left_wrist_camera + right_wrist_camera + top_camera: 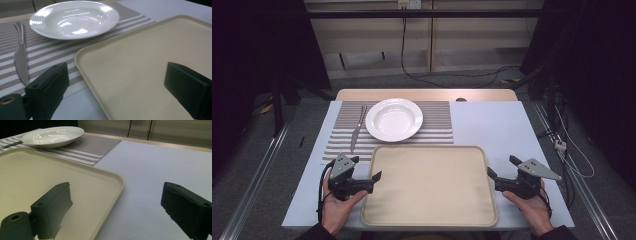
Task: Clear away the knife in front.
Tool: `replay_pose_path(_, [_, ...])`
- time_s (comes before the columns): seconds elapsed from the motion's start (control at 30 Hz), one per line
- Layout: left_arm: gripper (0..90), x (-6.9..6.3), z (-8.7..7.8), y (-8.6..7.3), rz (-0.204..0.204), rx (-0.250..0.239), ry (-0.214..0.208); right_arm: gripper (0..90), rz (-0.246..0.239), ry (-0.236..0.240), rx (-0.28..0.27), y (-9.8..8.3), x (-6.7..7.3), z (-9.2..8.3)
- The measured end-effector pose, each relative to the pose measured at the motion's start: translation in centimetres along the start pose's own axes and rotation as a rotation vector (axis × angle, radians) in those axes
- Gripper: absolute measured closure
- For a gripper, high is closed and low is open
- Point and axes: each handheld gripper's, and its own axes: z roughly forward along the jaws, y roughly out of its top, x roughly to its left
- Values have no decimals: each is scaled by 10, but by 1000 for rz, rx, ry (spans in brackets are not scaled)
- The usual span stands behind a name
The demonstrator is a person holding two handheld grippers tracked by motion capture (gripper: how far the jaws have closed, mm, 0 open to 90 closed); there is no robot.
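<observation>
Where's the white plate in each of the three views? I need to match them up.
High view: white plate upper centre, on the striped placemat, beyond the beige tray.
Left gripper view: plate top, left of centre.
Right gripper view: plate top left.
Shared landmark: the tray's rim in front of it.

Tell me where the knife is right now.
In the high view the knife lies on the striped placemat, just left of the white plate and beyond the tray's far left corner, ahead of the left gripper.
</observation>
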Motion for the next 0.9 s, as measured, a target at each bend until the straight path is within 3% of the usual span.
replay_pose_path(0.07, [64,0,0,2,11,21,-2,85,4,0,1,0,0,1])
replay_pose_path(0.43, [69,6,-3,5,-4,19,1,80,4,-8,11,1,-1,3])
replay_pose_path(0.47, [66,10,-2,7,-5,30,-14,80,4,-9,12,1,-1,4])
replay_pose_path(0.63, [64,19,-1,11,-27,53,-9,78,6,-12,17,1,-3,4])
replay_pose_path(0.77, [67,24,3,13,-14,94,-9,80,7,-8,31,0,-4,4])
replay_pose_path(0.83, [48,31,9,13,-93,126,-31,79,8,-12,29,1,-5,4])
replay_pose_path(0.9, [67,32,9,14,-77,138,-18,79,7,-12,30,1,-5,4])
